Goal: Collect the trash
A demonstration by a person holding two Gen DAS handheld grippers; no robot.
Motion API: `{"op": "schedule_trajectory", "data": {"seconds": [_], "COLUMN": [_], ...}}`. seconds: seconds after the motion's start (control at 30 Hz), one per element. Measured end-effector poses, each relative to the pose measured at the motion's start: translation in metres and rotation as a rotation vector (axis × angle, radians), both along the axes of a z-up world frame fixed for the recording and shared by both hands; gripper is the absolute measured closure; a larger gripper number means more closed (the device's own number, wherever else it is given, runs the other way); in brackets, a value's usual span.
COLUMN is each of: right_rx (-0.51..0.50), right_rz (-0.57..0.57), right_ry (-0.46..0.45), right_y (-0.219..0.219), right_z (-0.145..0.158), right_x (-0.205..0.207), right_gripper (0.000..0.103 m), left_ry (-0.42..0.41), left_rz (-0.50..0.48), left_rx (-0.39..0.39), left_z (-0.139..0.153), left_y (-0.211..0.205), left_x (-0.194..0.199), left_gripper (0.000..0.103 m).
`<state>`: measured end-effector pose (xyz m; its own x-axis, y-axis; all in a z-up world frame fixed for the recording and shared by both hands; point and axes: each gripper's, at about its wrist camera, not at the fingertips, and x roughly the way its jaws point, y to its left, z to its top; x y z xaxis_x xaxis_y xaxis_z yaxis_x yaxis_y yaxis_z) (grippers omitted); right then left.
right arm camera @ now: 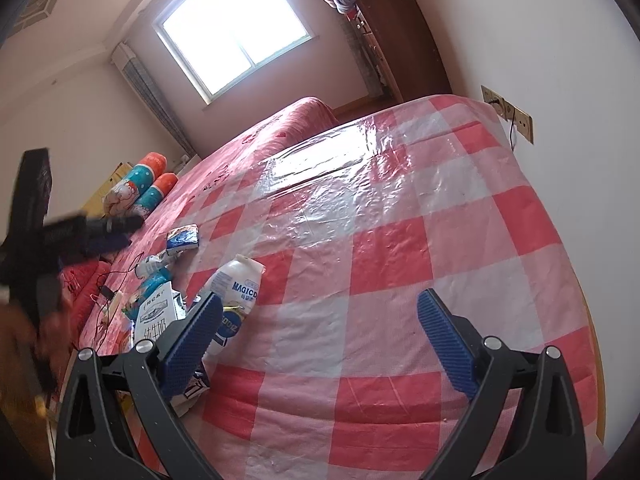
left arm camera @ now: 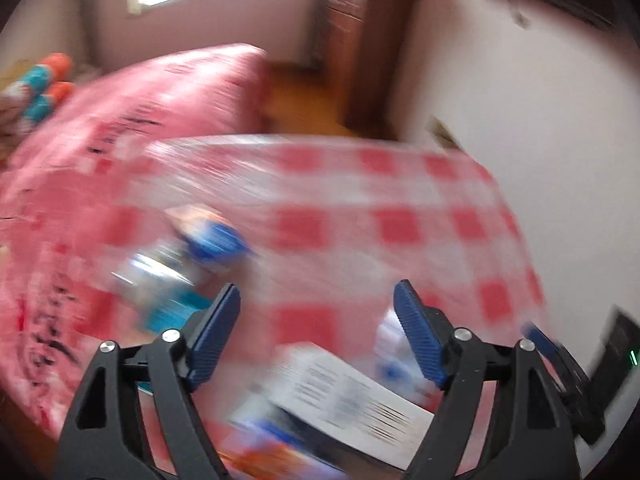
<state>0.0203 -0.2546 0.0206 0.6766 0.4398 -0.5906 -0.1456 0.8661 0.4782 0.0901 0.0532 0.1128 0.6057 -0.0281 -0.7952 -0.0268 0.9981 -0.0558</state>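
**Trash lies to our left, nearer the left tool**

Our left tool (left arm camera: 316,336) is spread, with nothing pinched between its blue pads; the view is smeared, so detail is poor. Just under and ahead of it lies a white printed carton (left arm camera: 348,396), its long axis running slantwise from upper left to lower right, and up to the left sits a blurred blue-and-white wrapper (left arm camera: 212,240).

Our right tool (right arm camera: 320,344) is also spread and empty, over bare checked cloth (right arm camera: 420,264) on the surface. From it, the trash pile lies to the left: the white Magicd bottle (right arm camera: 236,284) lies on its side, its long axis pointing up and away from the tool, the milk carton (right arm camera: 156,312) beside it, a small blue packet (right arm camera: 183,239) farther off.

We judge the left hand nearer to the pile, so the next pick likely falls to it.
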Motion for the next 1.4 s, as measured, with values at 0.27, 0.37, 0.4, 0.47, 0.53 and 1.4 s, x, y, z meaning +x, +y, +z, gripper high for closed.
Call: {"op": "schedule_trajectory", "data": {"seconds": [0.27, 0.37, 0.4, 0.47, 0.53, 1.4], "right_rx": [-0.054, -0.062, -0.065, -0.070, -0.080, -0.050], "right_rz": [0.027, 0.029, 0.031, 0.035, 0.039, 0.347], "right_ry": [-0.017, -0.020, -0.018, -0.019, -0.023, -0.036], "right_y": [0.014, 0.015, 0.016, 0.018, 0.019, 0.080], "right_z": [0.002, 0.003, 0.002, 0.002, 0.003, 0.005], "right_x": [0.000, 0.002, 0.002, 0.003, 0.003, -0.016], "right_gripper": [0.006, 0.006, 0.006, 0.006, 0.006, 0.006], "left_ry": [0.122, 0.167, 0.193, 0.239, 0.248, 0.089], "left_rz": [0.261, 0.285, 0.274, 0.263, 0.246, 0.001], "left_rx": [0.048, 0.019, 0.009, 0.007, -0.028, -0.116], "left_z": [-0.035, -0.054, -0.063, -0.078, -0.087, -0.031], "left_y": [0.098, 0.116, 0.117, 0.116, 0.114, 0.048], "left_x": [0.106, 0.119, 0.122, 0.124, 0.118, -0.072], "left_gripper": [0.024, 0.025, 0.025, 0.027, 0.030, 0.029]}}
